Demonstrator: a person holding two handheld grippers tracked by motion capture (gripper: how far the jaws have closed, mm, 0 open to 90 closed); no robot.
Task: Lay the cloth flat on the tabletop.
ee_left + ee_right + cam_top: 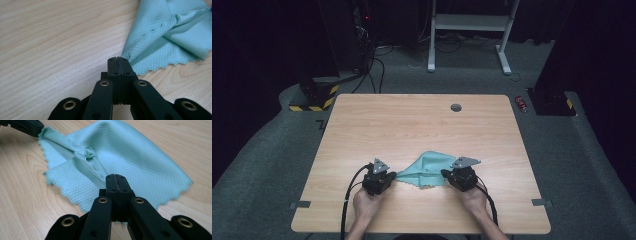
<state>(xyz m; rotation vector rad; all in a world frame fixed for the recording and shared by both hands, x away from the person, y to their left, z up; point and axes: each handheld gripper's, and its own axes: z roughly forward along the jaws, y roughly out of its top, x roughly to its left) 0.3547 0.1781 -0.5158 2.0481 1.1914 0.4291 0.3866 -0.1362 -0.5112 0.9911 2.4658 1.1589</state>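
**Cloth held at two corners on a wooden table**

A light wooden table [422, 125] is seen from above, standing on grey carpet [272, 150] in a dark room. A round grey cable port [456, 107] is set into the top toward 12 o'clock. A white desk frame [469, 30] stands beyond at 12 o'clock, a black-and-yellow striped base [314, 97] at 10 o'clock, and a small red object [521, 103] lies on the carpet at 2 o'clock. No containers are present. A teal cloth [426, 170] lies rumpled near the 6 o'clock edge. The left gripper [117, 62], jaws pressed together, is clamped on one corner of the cloth; the right gripper [116, 180], jaws likewise closed, is clamped on the cloth's opposite edge.
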